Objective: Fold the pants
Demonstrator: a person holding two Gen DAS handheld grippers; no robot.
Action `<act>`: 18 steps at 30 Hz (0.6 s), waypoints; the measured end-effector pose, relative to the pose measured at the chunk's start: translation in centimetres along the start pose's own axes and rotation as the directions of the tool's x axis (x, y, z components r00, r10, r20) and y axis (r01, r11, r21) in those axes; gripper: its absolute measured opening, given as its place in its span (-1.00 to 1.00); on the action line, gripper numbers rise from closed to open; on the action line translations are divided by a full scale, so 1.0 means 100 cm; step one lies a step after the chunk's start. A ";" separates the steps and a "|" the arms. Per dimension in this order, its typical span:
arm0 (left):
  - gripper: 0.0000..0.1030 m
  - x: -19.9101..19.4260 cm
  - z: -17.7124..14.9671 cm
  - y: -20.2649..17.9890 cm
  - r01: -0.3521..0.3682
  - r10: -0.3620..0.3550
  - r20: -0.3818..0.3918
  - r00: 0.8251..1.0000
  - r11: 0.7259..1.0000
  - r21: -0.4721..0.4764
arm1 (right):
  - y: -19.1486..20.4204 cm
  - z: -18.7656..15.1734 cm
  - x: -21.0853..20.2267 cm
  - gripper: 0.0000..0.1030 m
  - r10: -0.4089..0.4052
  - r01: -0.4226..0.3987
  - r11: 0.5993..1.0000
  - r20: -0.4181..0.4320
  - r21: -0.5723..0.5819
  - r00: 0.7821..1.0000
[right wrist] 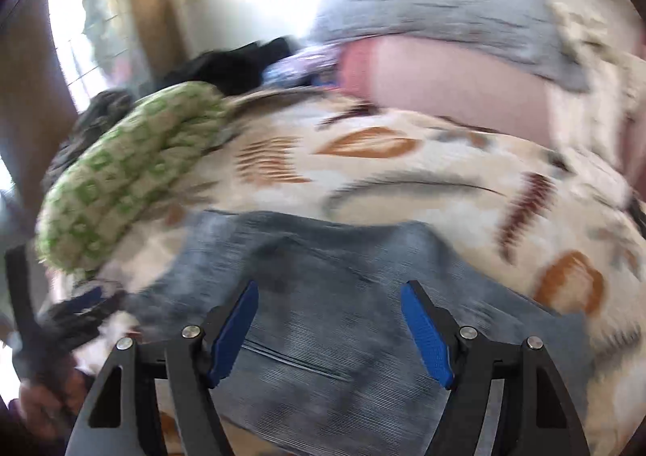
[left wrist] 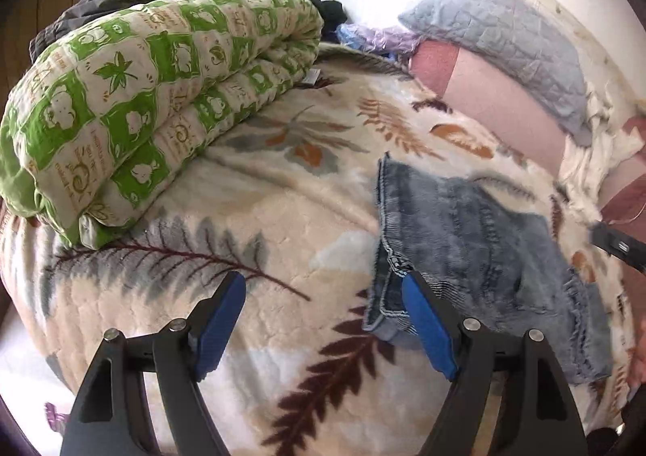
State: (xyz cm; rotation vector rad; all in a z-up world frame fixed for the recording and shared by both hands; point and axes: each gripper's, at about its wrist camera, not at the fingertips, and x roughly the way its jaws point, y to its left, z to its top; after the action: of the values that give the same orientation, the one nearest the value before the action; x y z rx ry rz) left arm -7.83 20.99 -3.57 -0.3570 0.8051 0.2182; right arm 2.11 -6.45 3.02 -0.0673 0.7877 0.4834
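Left wrist: pants (left wrist: 484, 238) right of hand-held gripper (left wrist: 323, 294)

Faded blue denim pants (left wrist: 484, 250), folded into a compact flat rectangle – seams and pocket showing – lying on leaf-print blanket (left wrist: 282, 222)

left hand-held gripper (left wrist: 323, 318) – jaws apart | folded jeans (left wrist: 476, 246) – on blanket (left wrist: 250, 206)

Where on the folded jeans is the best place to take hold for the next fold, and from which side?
Probably the near short end of the jeans, where stacked hems lie loose beside the open left gripper. Come from the bed's near side: those edges lift off the blanket, giving a jaw room underneath.
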 end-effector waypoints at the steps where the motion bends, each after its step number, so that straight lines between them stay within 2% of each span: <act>1: 0.56 -0.002 0.001 0.001 0.016 -0.016 0.007 1.000 1.000 -0.010 | 0.008 0.009 0.007 0.49 0.021 -0.021 1.000 -0.019 -0.017 1.000; 5: 0.56 -0.009 0.004 0.000 0.086 -0.085 0.042 0.996 0.996 -0.034 | 0.044 0.038 0.034 0.49 0.074 -0.080 0.994 -0.082 -0.069 0.994; 8: 0.56 -0.007 0.004 -0.002 0.128 -0.126 0.034 0.991 0.991 -0.045 | 0.070 0.059 0.059 0.49 0.110 -0.124 0.987 -0.133 -0.106 0.985; 13: 0.56 -0.012 0.008 0.002 0.184 -0.177 0.083 0.981 0.979 -0.086 | 0.104 0.075 0.092 0.49 0.132 -0.163 0.974 -0.195 -0.155 0.972; 18: 0.56 -0.010 0.006 0.003 0.190 -0.183 0.077 0.980 0.977 -0.098 | 0.126 0.084 0.119 0.49 0.146 -0.189 0.967 -0.234 -0.171 0.961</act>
State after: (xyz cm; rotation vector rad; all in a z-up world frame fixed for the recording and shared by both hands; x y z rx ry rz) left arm -8.15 21.44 -2.51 -0.5192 0.6897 0.0960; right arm 9.34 11.40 2.23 -0.2380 0.9674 0.7220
